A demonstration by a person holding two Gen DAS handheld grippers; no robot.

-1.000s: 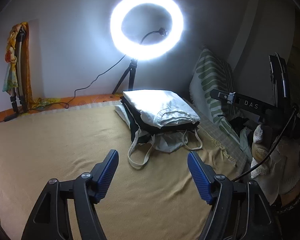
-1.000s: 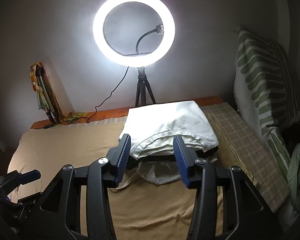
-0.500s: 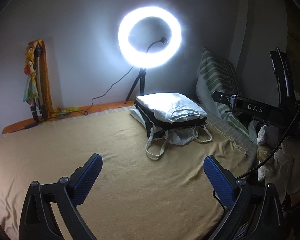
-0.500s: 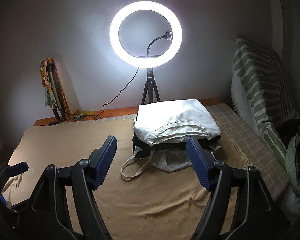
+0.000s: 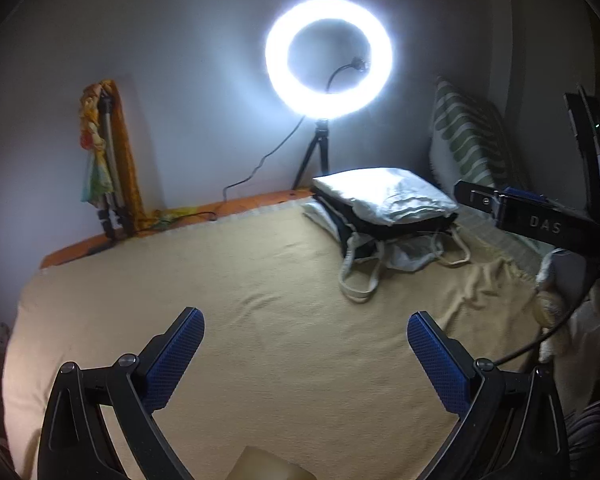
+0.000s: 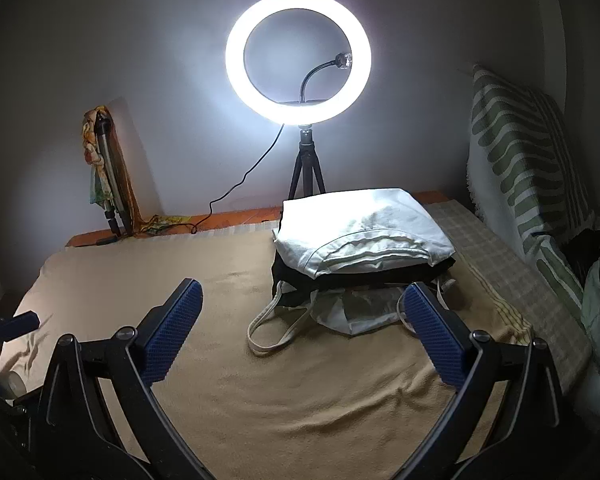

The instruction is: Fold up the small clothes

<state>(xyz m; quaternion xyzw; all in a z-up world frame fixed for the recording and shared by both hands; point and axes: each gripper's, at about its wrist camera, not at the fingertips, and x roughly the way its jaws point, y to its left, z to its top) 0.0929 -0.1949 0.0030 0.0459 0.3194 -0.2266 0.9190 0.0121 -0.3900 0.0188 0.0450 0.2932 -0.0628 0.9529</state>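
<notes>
A stack of folded clothes lies at the back right of the tan blanket (image 6: 300,400). A folded white garment (image 6: 360,232) (image 5: 384,196) is on top, with a black garment (image 6: 288,280) under it. A pale cloth bag (image 6: 340,312) with loose handles lies at the bottom. My right gripper (image 6: 303,286) hovers short of the stack with its jaws opening and nothing between them. My left gripper (image 5: 304,316) is open and empty over bare blanket, left of the stack. The right tool (image 5: 532,220) and a gloved hand (image 5: 560,292) show at the left wrist view's right edge.
A lit ring light (image 6: 298,58) on a tripod stands behind the stack, its cable trailing left. A green-striped pillow (image 6: 520,152) leans at the right over a checked cloth (image 6: 480,248). A folded stand wrapped in colourful cloth (image 6: 104,168) leans on the wall at back left.
My right gripper has drawn back from the front edge of the white garment and its jaws have spread wide. The left gripper's jaws also widened, and it backed off with the stack shifting right.
</notes>
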